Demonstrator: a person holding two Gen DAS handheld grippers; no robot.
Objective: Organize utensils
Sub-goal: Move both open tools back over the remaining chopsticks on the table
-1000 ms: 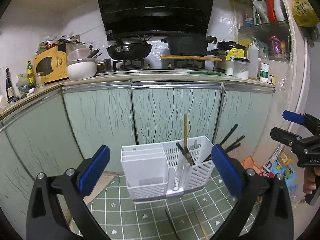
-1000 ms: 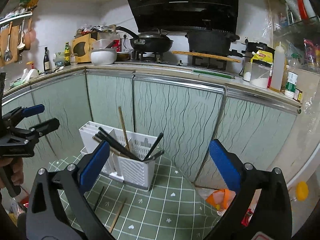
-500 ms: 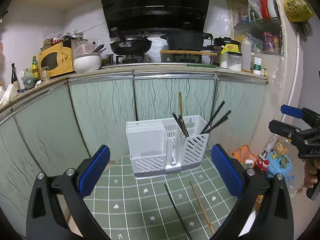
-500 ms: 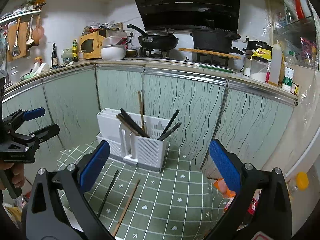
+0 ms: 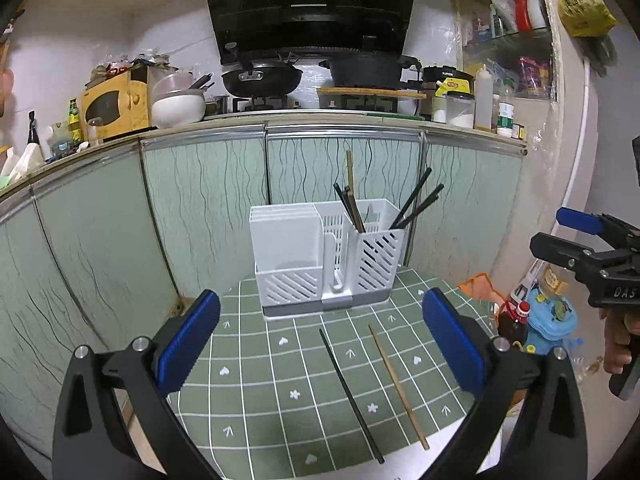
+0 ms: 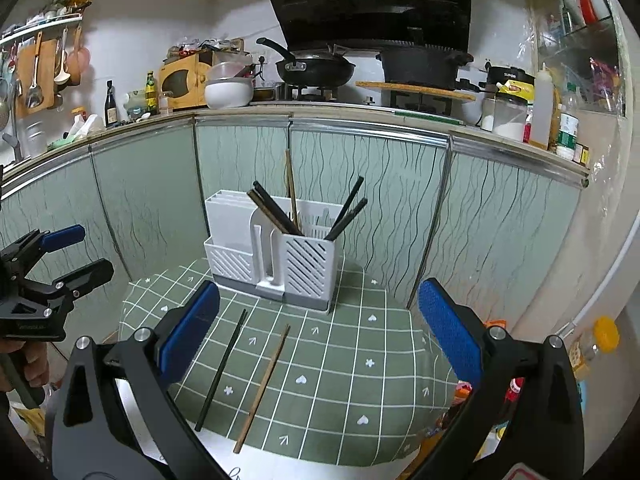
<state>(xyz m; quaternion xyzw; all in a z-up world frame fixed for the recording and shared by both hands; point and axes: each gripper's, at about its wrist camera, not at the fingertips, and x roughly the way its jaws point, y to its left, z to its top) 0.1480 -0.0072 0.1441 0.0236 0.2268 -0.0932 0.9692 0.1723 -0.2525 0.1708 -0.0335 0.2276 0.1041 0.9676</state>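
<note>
Two loose chopsticks, one black (image 5: 351, 394) and one wooden (image 5: 398, 386), lie side by side on my green checked tablecloth (image 5: 256, 392) in front of the white utensil caddy (image 5: 324, 258) holding further chopsticks, while my left gripper (image 5: 320, 338) and right gripper (image 6: 318, 334) both hover wide apart, gripping nothing.

Green checked tablecloth (image 5: 256, 364) bearing white utensil caddy (image 5: 320, 256), black chopstick (image 5: 352, 396), wooden chopstick (image 5: 398, 386).
</note>
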